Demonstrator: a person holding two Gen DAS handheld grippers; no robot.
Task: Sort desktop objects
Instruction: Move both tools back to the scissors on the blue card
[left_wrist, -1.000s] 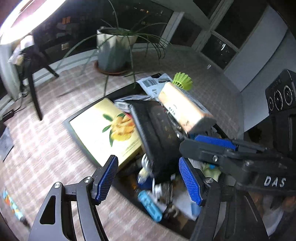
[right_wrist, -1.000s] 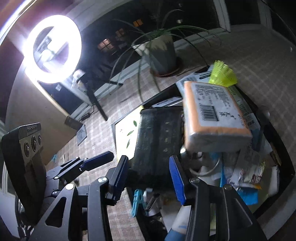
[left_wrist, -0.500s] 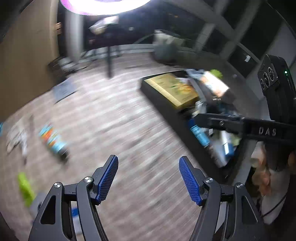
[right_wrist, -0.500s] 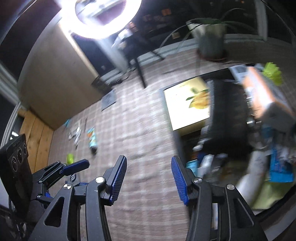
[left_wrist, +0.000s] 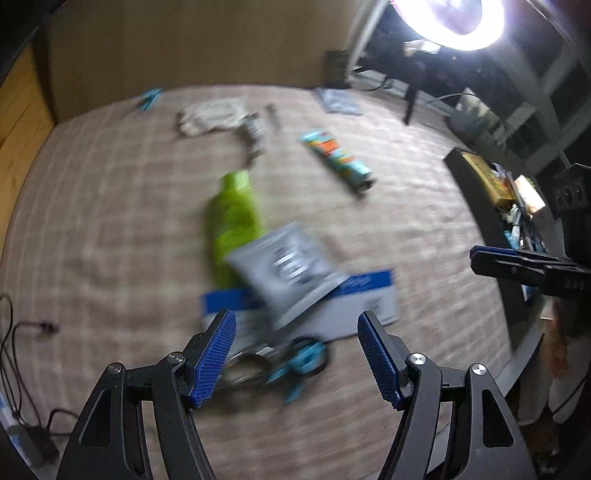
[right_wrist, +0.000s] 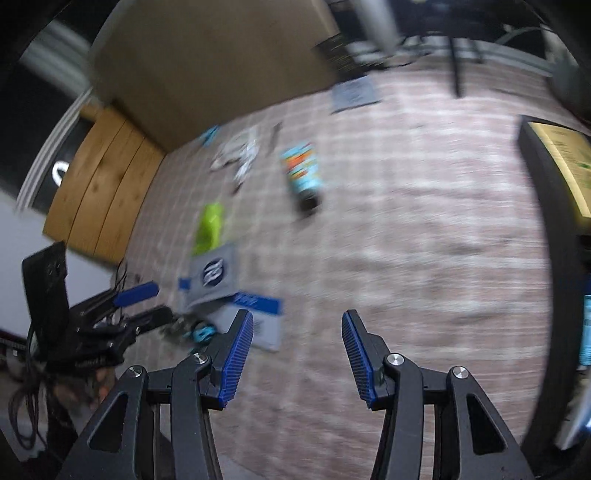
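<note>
A loose pile lies on the counter (left_wrist: 110, 221) just ahead of the left gripper (left_wrist: 295, 350): a green bottle (left_wrist: 232, 218) with its long axis running from six to twelve o'clock, cap end at twelve; a grey pouch (left_wrist: 288, 266) lying askew over its lower end; a blue-and-white box (left_wrist: 354, 299) under the pouch, long axis from nine to three; and teal scissors (left_wrist: 295, 362) at the box's near edge, between the left jaws in that view though not touched. These look like the unsorted things, left where they fell. A striped tube (left_wrist: 336, 158) lies apart at one o'clock, slanted from eleven to five, dark cap at the near end. The black bin (left_wrist: 480, 192) at three o'clock, already crowded, is probably where things go. Both pairs of jaws stand spread and empty, and both grippers tilt downward; the right gripper (right_wrist: 297, 354) hangs over bare cloth, with the pile at its nine o'clock. Motion blur hides finer detail.
</note>
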